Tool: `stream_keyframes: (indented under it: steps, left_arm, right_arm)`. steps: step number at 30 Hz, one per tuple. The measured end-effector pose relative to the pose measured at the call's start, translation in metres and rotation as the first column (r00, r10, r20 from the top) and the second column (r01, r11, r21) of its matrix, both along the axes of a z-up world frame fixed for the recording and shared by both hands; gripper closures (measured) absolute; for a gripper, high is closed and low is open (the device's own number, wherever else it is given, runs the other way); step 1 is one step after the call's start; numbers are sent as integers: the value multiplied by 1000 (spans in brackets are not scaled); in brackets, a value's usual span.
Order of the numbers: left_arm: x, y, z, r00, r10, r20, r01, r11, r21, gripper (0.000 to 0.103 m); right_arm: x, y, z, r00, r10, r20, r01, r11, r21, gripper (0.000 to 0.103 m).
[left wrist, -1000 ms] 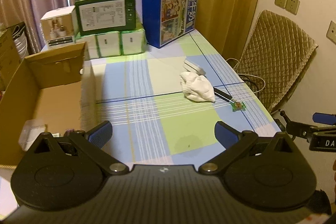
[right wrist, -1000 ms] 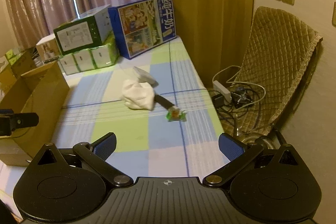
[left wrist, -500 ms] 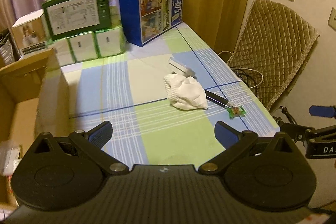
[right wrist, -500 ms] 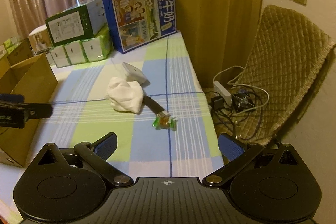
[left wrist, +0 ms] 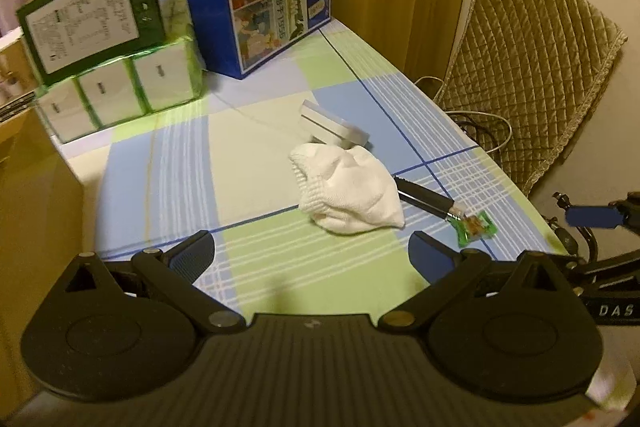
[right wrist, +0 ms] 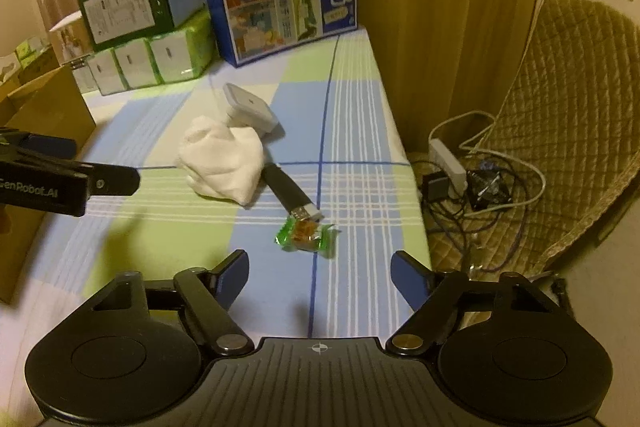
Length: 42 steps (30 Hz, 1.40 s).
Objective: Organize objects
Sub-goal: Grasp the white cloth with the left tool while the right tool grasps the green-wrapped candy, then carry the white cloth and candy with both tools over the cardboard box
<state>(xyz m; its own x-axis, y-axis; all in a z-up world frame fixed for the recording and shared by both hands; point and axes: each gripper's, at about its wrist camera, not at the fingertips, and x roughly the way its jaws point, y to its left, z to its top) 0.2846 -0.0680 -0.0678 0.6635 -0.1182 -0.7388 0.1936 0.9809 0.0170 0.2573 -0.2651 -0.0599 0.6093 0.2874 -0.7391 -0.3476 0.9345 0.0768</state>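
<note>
Now | left gripper (left wrist: pixel 310 255) spread, empty | right gripper (right wrist: pixel 318 273) spread, empty, near green candy (right wrist: pixel 306 234) | white cloth (left wrist: pixel 348 193) beside black pen (left wrist: pixel 426 201).

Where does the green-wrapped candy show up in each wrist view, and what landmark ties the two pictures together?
Left wrist view: the green-wrapped candy lies right of centre on the checked tablecloth, just past the end of the black pen.
Right wrist view: the candy lies near the middle, ahead of the open right gripper.
Shared landmark: the white cloth, lying over the pen's far end.
</note>
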Motion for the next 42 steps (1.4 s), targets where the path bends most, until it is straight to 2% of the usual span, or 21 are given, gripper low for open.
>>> stream_keyframes:
  steps: [6,12,18,21,23,24,26,28,32,35,39,42]
  left_arm:
    - [26,-7,-19,1000,-26,2,26,1000,-16,3]
    - [46,-12,-34,999,-45,-9,45,999,1,10]
    - [62,-11,-48,999,-42,-20,41,999,-28,13]
    - [70,-13,-54,999,-44,-26,43,998,-36,15]
    - [73,-16,-57,998,-50,-29,49,998,-35,23]
    - [74,-18,-59,998,-55,-31,54,998,-36,26]
    - [77,-21,-62,997,-71,-37,70,997,-40,39]
    - [76,-23,-63,996,-79,-40,77,996,-50,47]
    - [71,-19,-63,995,-78,-56,74,995,-73,67]
    - [61,-13,-59,995,-67,-71,60,994,-87,74]
    - [35,-8,-52,995,-54,-80,48,996,-80,77]
    - [5,1,-48,994,-41,-102,31,994,-103,77]
  right_arm:
    - [18,6,-20,1000,-14,-26,15,999,38,40]
    - [31,14,-35,999,-34,-17,36,997,69,51]
    - [39,24,-48,998,-59,-16,60,997,55,53]
    - [40,26,-49,997,-79,7,79,996,31,61]
    - [40,26,-50,995,-98,12,98,995,24,72]
    - [40,26,-50,994,-107,13,107,994,23,73]
    - [38,28,-50,994,-106,17,106,994,13,76]
    - [37,29,-50,994,-107,19,107,994,5,80]
    - [34,27,-49,992,-125,3,125,992,16,81]
    - [33,27,-46,992,-129,-17,129,991,28,81]
    - [26,27,-37,991,-135,-20,136,990,41,81]
    - [18,29,-27,990,-137,-18,138,989,54,81]
